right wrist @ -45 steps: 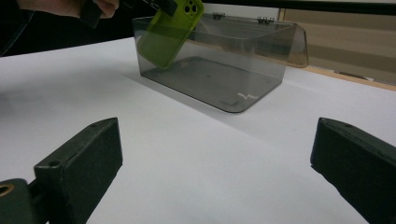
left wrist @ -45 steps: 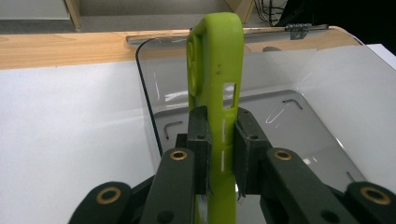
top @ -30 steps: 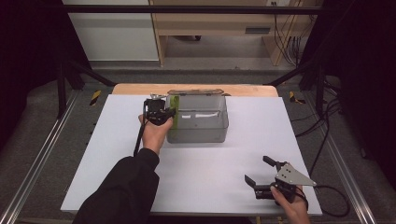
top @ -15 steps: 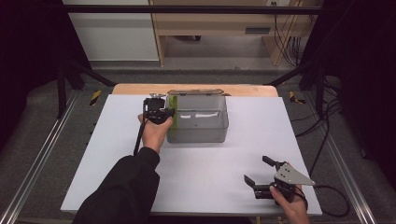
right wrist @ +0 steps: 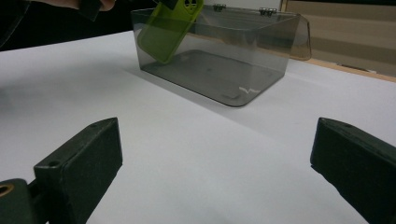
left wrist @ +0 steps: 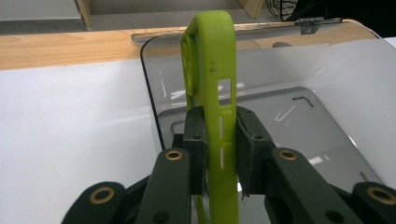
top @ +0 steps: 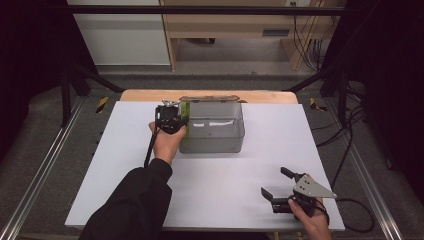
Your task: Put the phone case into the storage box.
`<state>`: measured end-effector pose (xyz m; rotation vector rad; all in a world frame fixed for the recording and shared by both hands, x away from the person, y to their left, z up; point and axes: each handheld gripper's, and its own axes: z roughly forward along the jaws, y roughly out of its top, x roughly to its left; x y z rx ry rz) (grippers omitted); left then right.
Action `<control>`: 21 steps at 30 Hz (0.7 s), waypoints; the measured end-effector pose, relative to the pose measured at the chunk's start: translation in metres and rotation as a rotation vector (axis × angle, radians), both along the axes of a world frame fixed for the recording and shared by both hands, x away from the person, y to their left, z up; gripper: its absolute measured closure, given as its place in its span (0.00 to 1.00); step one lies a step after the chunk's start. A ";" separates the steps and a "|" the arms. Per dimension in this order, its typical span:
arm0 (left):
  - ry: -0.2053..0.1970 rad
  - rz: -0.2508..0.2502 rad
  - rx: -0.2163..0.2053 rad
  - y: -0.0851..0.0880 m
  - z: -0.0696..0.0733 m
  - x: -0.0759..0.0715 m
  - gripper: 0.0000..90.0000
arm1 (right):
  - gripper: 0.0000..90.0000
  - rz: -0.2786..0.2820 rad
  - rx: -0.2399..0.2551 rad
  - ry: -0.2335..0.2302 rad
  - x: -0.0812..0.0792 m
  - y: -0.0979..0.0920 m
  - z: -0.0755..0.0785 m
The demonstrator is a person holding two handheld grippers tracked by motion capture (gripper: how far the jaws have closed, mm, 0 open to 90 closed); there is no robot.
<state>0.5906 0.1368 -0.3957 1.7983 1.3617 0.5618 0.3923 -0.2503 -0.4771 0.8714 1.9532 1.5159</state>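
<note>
Your left tongs [left wrist: 219, 154] grip the green phone case [left wrist: 212, 79] inside the clear box [top: 212, 127]; your right tongs [top: 280, 187] gape wide over the bare bench [top: 220, 185].

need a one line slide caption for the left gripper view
Left tongs grip a green phone case edge-on over the open clear box on the white table.

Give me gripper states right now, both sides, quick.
Left gripper: closed on the green phone case, held over the clear box.
Right gripper: open, holding nothing, above the white table.
</note>
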 end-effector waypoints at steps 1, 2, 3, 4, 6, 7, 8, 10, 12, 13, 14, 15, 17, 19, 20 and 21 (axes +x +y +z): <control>-0.002 -0.003 0.002 -0.001 0.000 0.000 0.85 | 0.03 0.000 -0.001 -0.001 0.000 0.000 0.000; -0.002 -0.004 0.001 -0.001 0.000 0.000 0.85 | 0.03 -0.001 -0.002 0.000 0.000 0.000 0.000; -0.002 -0.004 -0.001 -0.001 0.000 0.000 0.85 | 0.03 -0.001 -0.004 0.002 0.000 0.000 0.000; -0.003 -0.003 -0.001 -0.001 0.000 0.000 0.85 | 0.03 0.000 -0.006 0.006 0.000 0.001 -0.001; -0.006 -0.002 -0.001 -0.002 -0.001 0.000 0.85 | 0.03 0.001 -0.007 0.005 0.001 0.001 -0.001; -0.004 0.000 0.001 -0.002 -0.001 0.001 0.85 | 0.03 0.002 -0.008 0.001 0.001 0.001 -0.001; -0.004 0.002 0.001 -0.002 -0.001 0.001 0.84 | 0.03 0.002 -0.007 0.001 0.000 0.001 -0.001; -0.004 0.005 0.000 -0.001 -0.001 0.001 0.84 | 0.03 0.002 -0.008 0.001 0.000 0.001 -0.001; -0.005 0.005 0.004 -0.002 -0.002 0.002 0.83 | 0.03 0.002 -0.008 0.002 0.001 0.001 -0.001; -0.006 0.001 0.009 -0.002 -0.002 0.002 0.83 | 0.03 0.002 -0.007 0.002 0.001 0.001 -0.001; -0.006 0.000 0.012 -0.002 -0.003 0.002 0.82 | 0.03 0.002 -0.006 0.004 0.001 0.001 -0.001; -0.007 -0.001 0.015 -0.003 -0.004 0.002 0.82 | 0.03 0.002 -0.008 0.004 0.001 0.001 -0.001; -0.009 -0.002 0.020 -0.003 -0.004 0.003 0.81 | 0.03 0.004 -0.008 0.004 0.001 0.001 -0.001; -0.013 -0.002 0.020 -0.004 -0.004 0.003 0.81 | 0.03 0.005 -0.008 0.005 0.001 0.001 -0.001; -0.015 -0.002 0.021 -0.004 -0.004 0.003 0.80 | 0.03 0.005 -0.009 0.005 0.001 0.001 -0.001; -0.018 -0.003 0.024 -0.004 -0.005 0.003 0.80 | 0.03 0.004 -0.009 0.005 0.001 0.001 -0.001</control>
